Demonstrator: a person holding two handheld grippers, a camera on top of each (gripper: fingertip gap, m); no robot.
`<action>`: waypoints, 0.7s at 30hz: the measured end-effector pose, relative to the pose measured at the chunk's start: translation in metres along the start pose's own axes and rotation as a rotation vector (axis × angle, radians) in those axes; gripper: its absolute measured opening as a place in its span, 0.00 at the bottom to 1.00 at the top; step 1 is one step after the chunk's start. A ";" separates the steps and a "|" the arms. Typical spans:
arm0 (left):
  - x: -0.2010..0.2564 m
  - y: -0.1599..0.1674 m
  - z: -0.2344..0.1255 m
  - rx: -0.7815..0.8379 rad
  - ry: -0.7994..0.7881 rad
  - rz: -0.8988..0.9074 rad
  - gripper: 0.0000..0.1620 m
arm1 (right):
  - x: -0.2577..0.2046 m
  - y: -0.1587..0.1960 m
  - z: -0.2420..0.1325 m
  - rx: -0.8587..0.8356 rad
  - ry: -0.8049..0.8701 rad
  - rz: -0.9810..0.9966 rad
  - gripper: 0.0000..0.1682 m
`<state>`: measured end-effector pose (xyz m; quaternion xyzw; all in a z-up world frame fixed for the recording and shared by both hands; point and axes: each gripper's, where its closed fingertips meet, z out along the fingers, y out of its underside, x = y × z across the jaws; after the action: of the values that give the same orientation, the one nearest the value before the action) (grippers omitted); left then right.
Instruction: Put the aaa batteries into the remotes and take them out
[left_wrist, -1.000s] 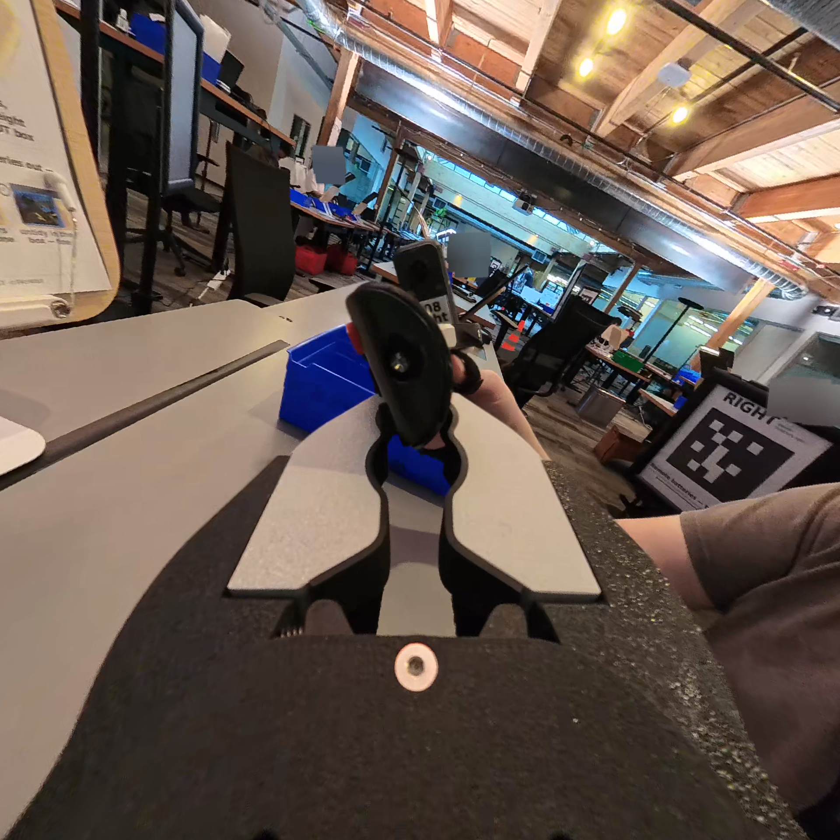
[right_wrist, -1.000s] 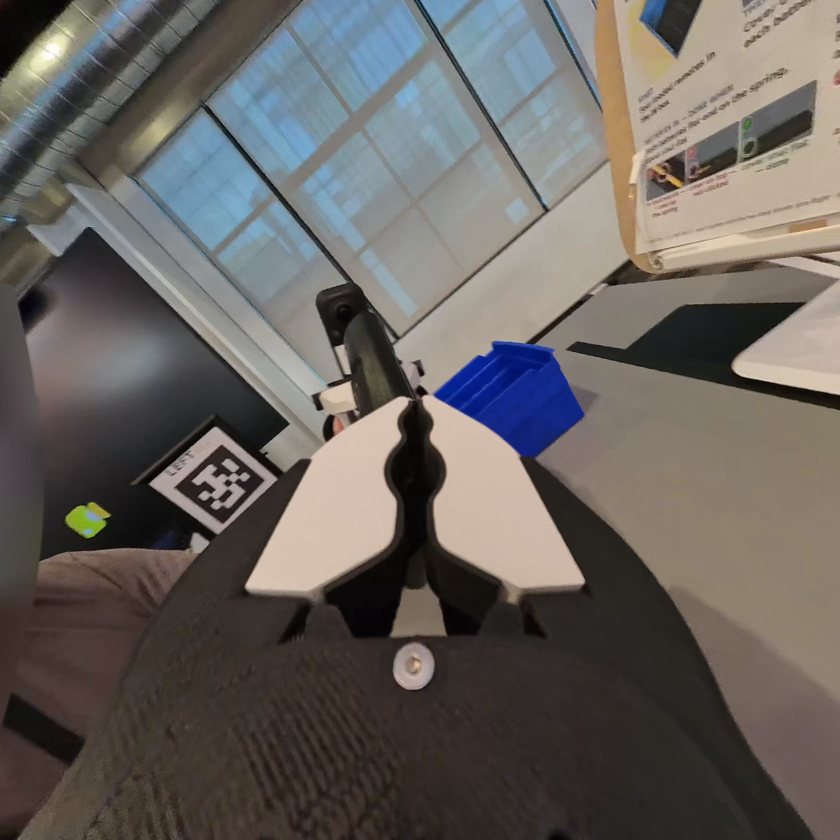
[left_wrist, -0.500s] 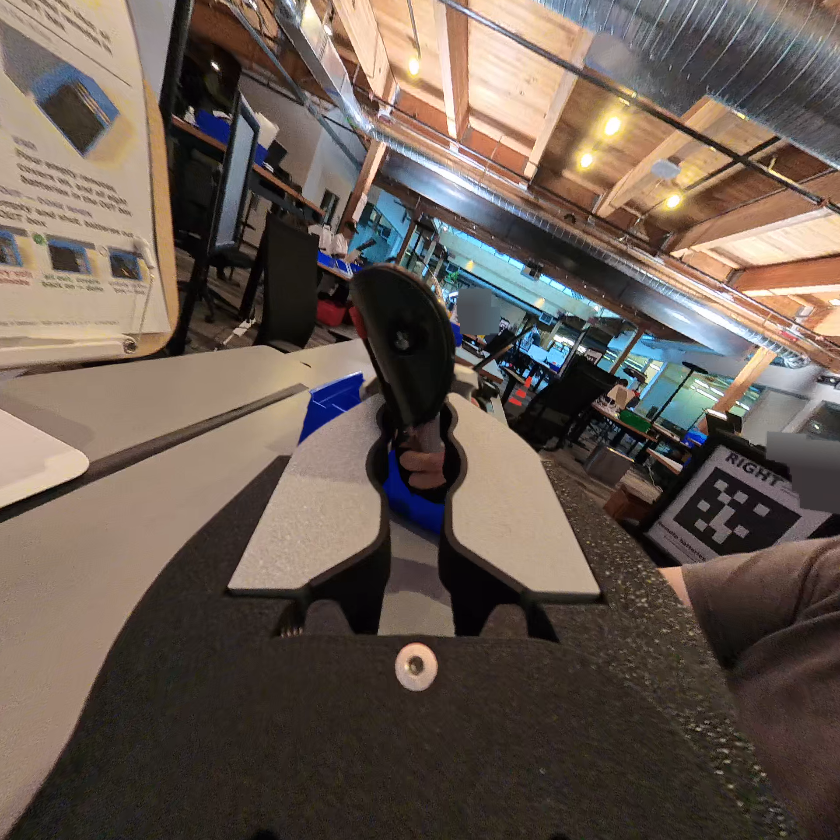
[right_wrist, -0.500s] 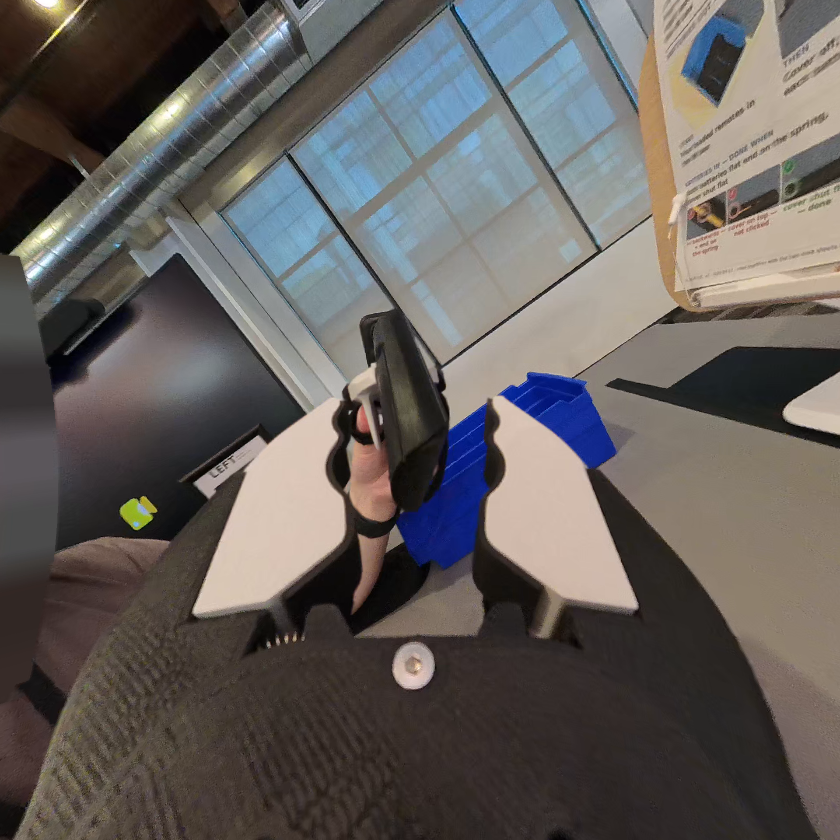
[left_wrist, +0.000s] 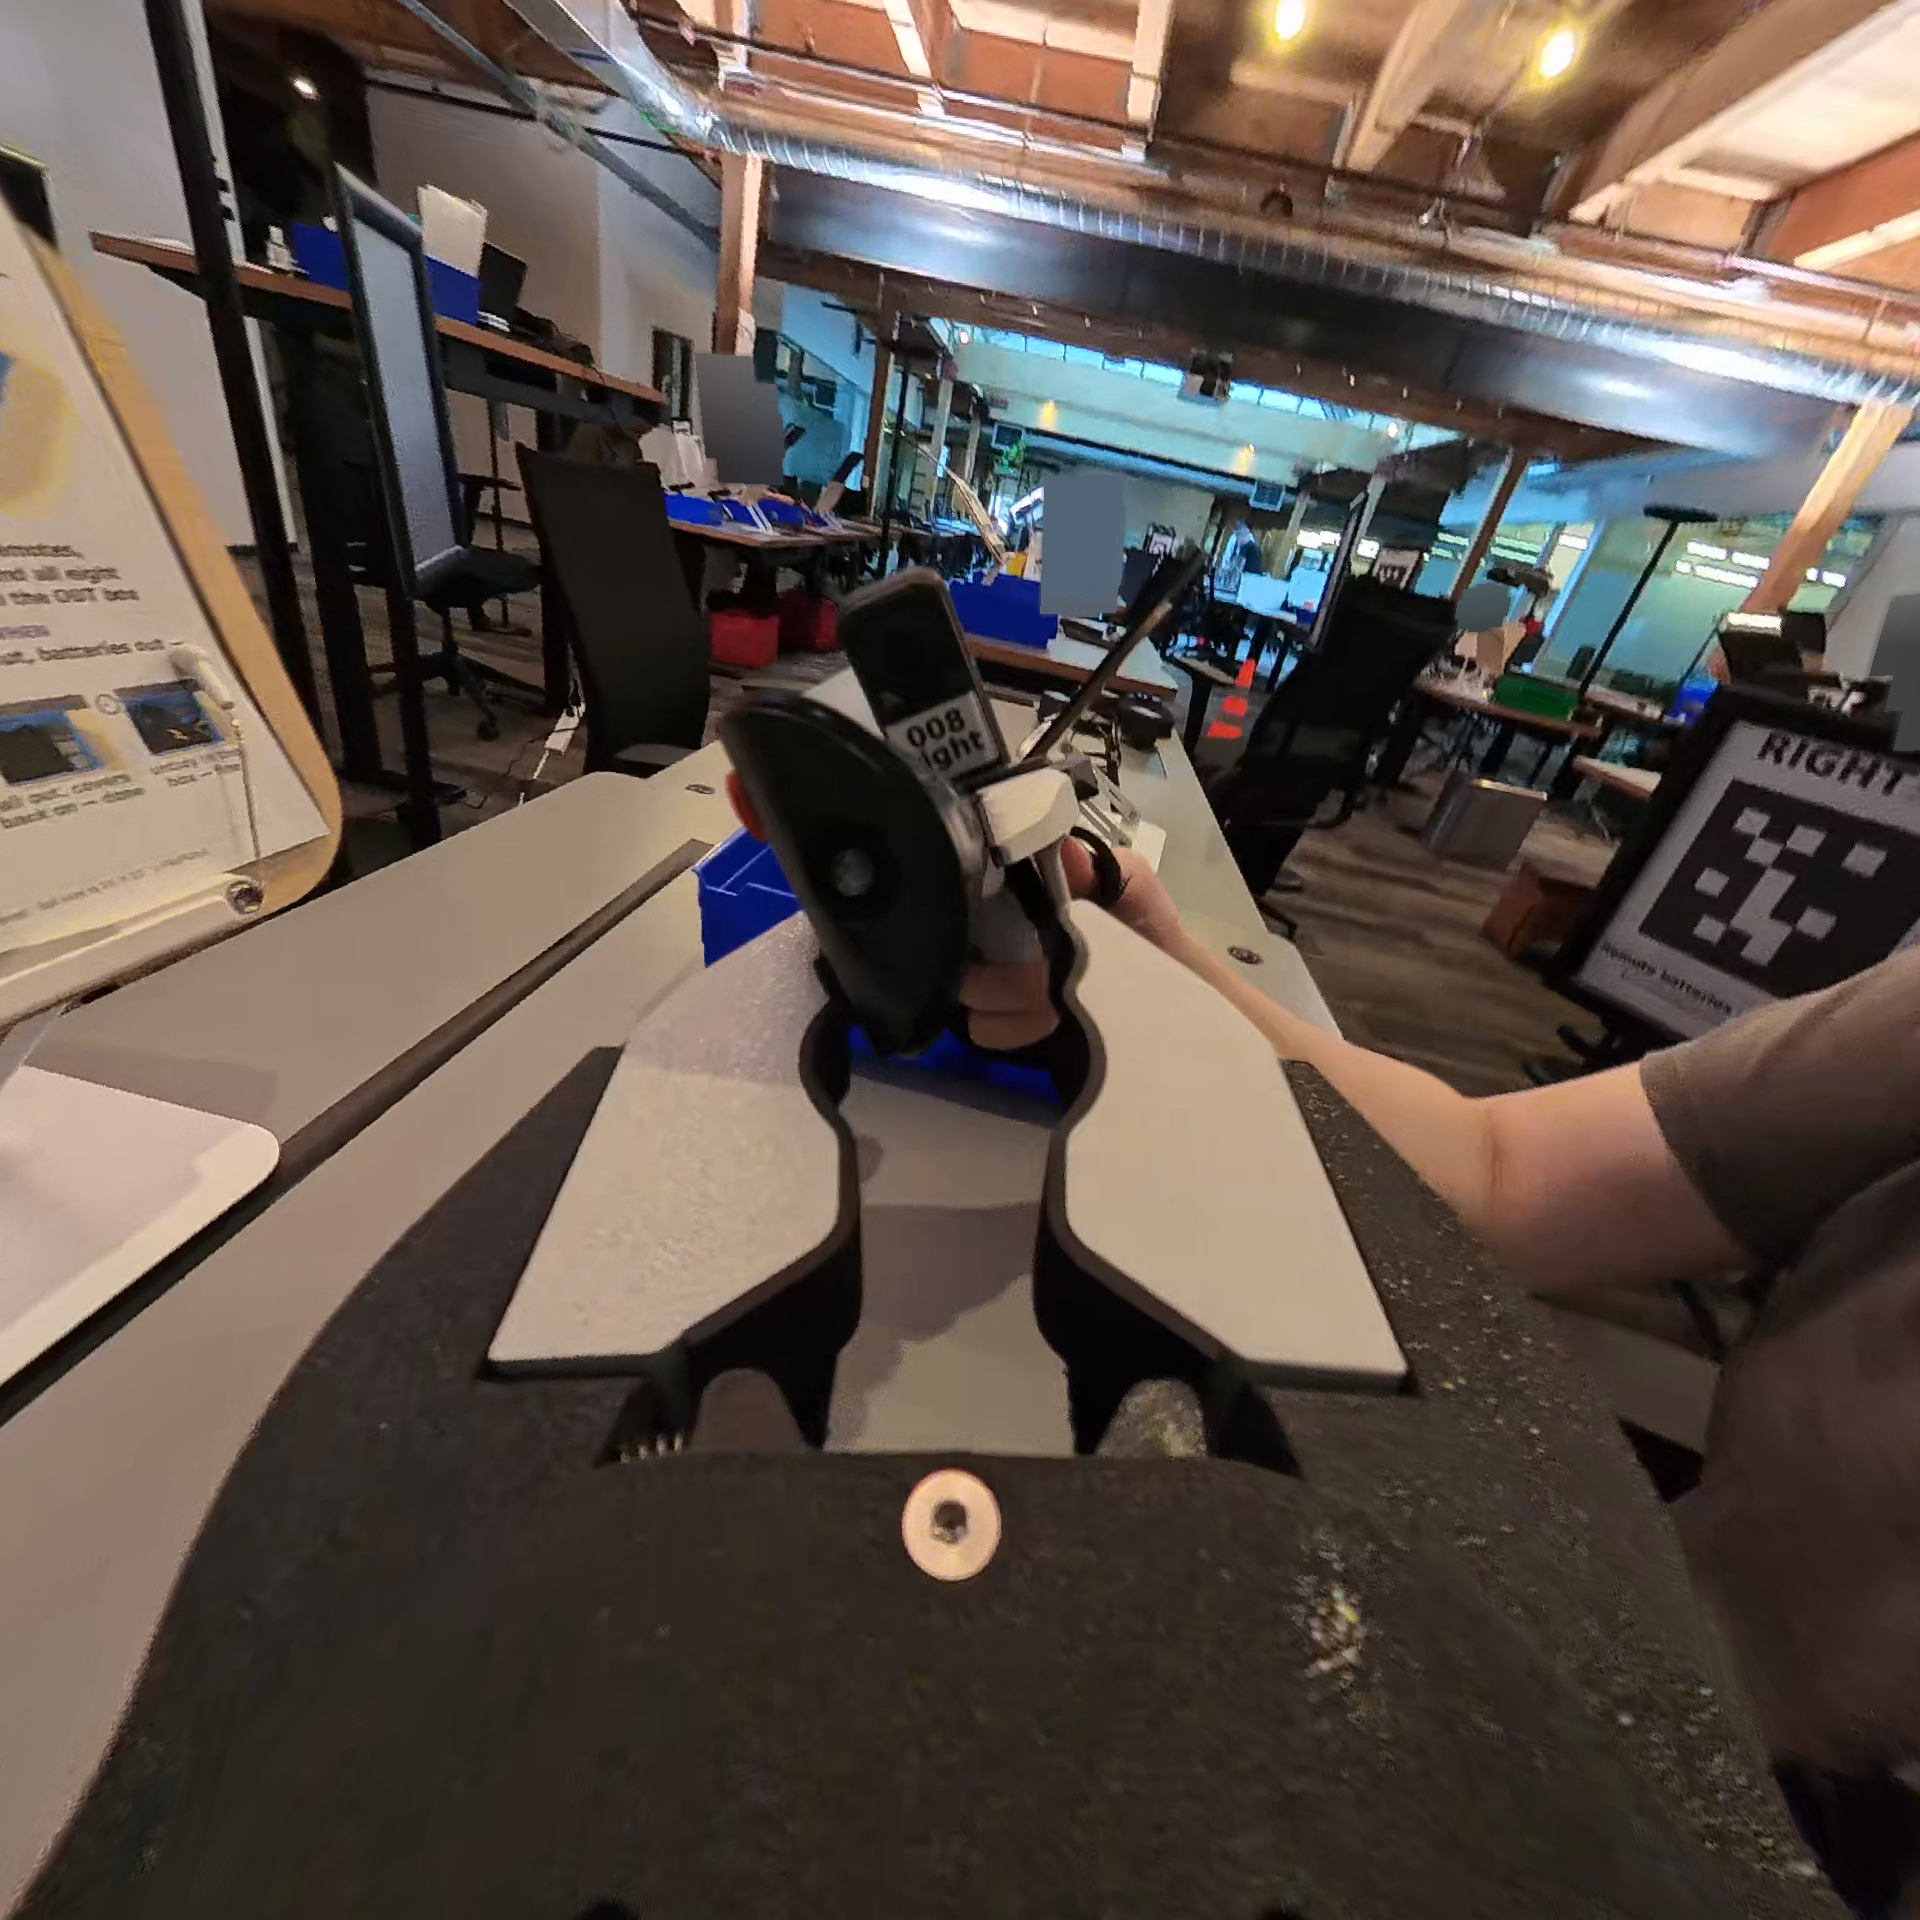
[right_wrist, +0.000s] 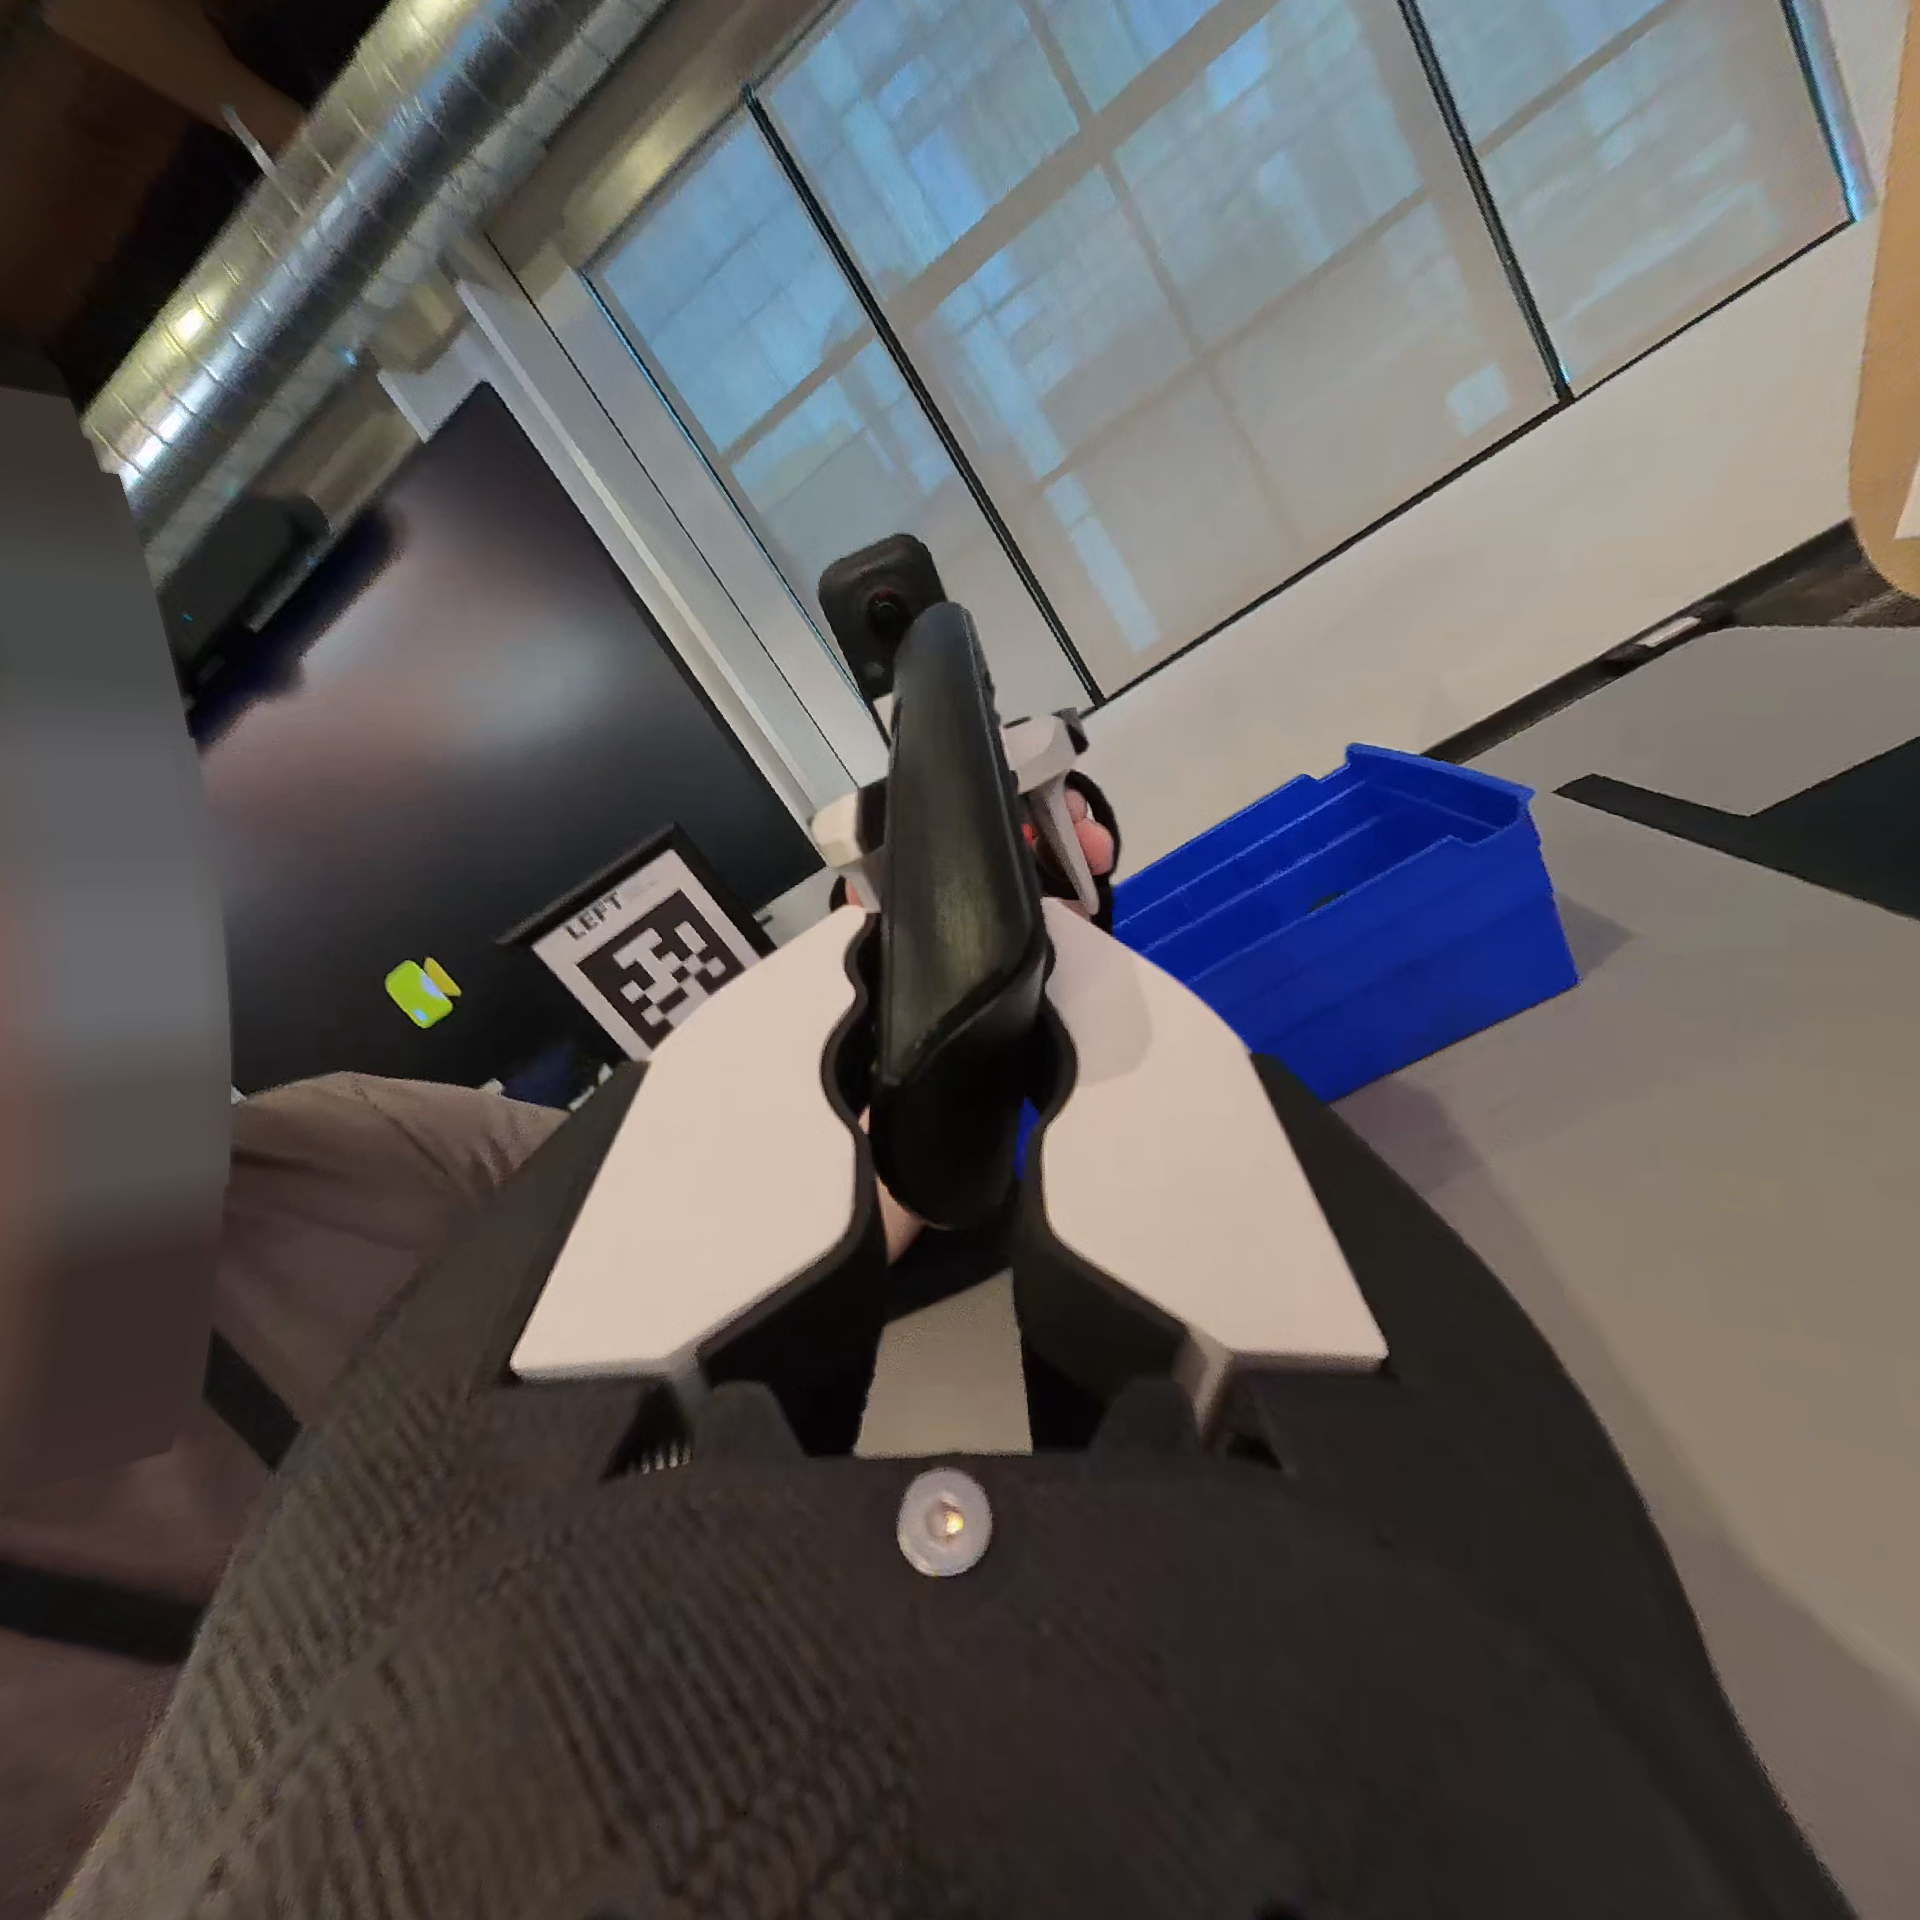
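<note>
No remote or battery shows in either view. The two grippers are held above the grey table (left_wrist: 312, 997) and face each other. My left gripper (left_wrist: 948, 971) is open and empty. Past its tips I see the right gripper's black body (left_wrist: 862, 873) with its camera on top, held by a hand (left_wrist: 1127, 904). My right gripper (right_wrist: 956, 940) is partly open with nothing gripped. The left gripper (right_wrist: 940, 790) shows edge-on through its gap. A blue bin (left_wrist: 740, 902) stands on the table behind them and also shows in the right wrist view (right_wrist: 1351, 935).
An instruction board (left_wrist: 125, 675) stands at the table's far left beside a white tray (left_wrist: 94, 1195). A sign with a black-and-white marker (left_wrist: 1766, 883) stands at the right, and another (right_wrist: 655, 966) by a dark screen (right_wrist: 468, 675). The person's arm (left_wrist: 1507, 1174) reaches in from the right.
My right gripper went from shut to wide open, then narrowed to partly open. My left gripper's jaws widened a little. Both grippers shifted and tilted while facing each other.
</note>
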<state>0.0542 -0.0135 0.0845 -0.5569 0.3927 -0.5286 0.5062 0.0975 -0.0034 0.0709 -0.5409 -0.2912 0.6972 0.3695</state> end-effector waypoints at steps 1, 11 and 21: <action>0.003 0.001 0.001 -0.011 0.006 0.021 0.22 | -0.003 0.000 -0.001 -0.012 0.000 -0.013 0.16; 0.012 0.015 0.006 -0.133 -0.003 0.128 0.27 | -0.017 0.000 0.004 -0.059 0.029 -0.084 0.15; 0.012 0.013 0.011 -0.110 -0.009 0.111 0.28 | -0.018 0.000 0.019 -0.009 0.008 -0.091 0.15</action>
<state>0.0683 -0.0256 0.0749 -0.5638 0.4489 -0.4749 0.5051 0.0819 -0.0187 0.0851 -0.5318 -0.3170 0.6762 0.3994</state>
